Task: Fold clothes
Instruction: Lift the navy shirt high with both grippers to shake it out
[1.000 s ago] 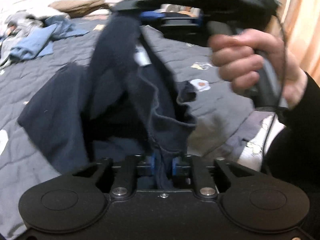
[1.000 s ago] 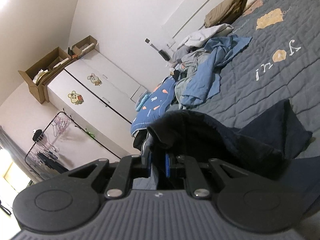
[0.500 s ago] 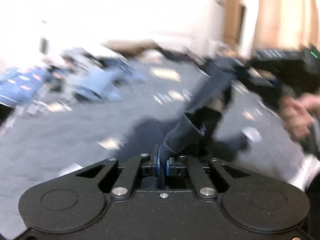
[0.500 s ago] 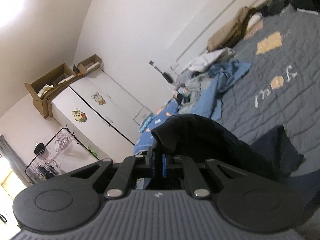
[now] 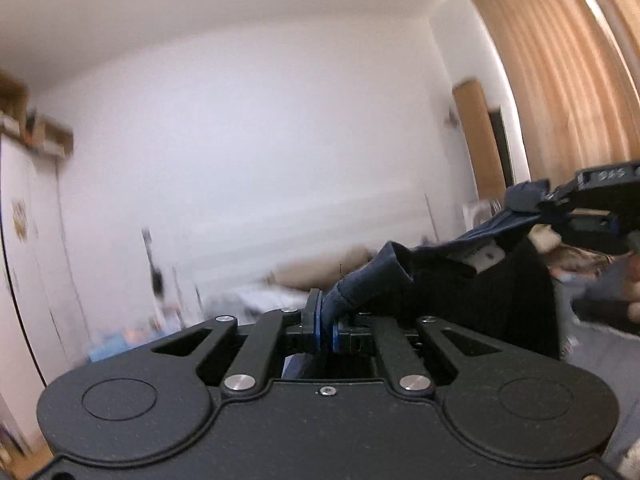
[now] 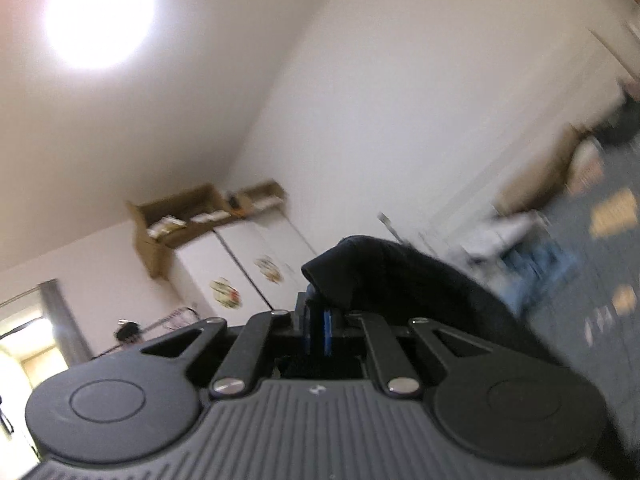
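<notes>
A dark navy garment [image 5: 472, 280] hangs in the air, stretched between my two grippers. My left gripper [image 5: 327, 330] is shut on one edge of it, and the cloth runs up and right to my right gripper [image 5: 576, 216], which pinches the other end at the right edge of the left wrist view. A white label [image 5: 482, 257] shows inside the garment. In the right wrist view my right gripper [image 6: 318, 330] is shut on the same dark garment [image 6: 400, 284], which drapes to the right. Both views are tilted up and blurred.
A grey quilted bed [image 6: 600, 320] lies low right with a pile of blue and white clothes [image 6: 528, 264] and a tan heap [image 5: 320, 268]. A white wardrobe [image 6: 248, 276] with cardboard boxes [image 6: 180, 216] on top stands at left. Orange curtains [image 5: 568, 72] hang at right.
Both grippers have lifted the garment off the bed and swung upward. The views now show walls and ceiling, and the cloth is pulled taut between them.
</notes>
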`<state>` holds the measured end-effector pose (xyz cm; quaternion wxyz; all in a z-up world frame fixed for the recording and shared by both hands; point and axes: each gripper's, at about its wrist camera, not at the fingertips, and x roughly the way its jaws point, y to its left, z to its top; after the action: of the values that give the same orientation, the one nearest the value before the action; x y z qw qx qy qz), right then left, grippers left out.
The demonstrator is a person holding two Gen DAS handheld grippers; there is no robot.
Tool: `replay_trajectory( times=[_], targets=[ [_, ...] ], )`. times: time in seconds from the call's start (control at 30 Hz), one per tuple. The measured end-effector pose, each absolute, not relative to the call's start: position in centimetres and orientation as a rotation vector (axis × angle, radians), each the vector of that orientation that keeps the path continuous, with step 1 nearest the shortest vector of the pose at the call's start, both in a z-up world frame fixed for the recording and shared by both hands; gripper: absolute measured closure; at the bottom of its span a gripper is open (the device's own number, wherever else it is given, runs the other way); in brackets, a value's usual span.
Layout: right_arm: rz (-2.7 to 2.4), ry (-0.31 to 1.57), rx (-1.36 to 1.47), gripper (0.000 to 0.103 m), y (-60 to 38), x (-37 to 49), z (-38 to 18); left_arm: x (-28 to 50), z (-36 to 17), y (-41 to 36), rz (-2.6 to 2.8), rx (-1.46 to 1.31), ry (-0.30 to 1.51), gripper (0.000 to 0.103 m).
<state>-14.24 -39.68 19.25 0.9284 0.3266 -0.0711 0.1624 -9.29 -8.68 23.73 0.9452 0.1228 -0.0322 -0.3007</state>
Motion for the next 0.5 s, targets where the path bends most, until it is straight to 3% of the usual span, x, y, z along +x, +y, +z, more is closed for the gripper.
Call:
replay_trajectory(
  times=[0.2, 0.5],
  targets=[
    [0.376, -0.247, 0.521, 0.097, -38.7, -19.3, 28.2, -15.2, 31.2, -8.0, -0.601, 0.274, -0.265, 0.098],
    [0.365, -0.335, 0.353, 0.097, -37.5, -25.1, 35.9, -21.2, 37.6, -9.3, -0.593, 0.276, -0.439, 0.098]
  ],
)
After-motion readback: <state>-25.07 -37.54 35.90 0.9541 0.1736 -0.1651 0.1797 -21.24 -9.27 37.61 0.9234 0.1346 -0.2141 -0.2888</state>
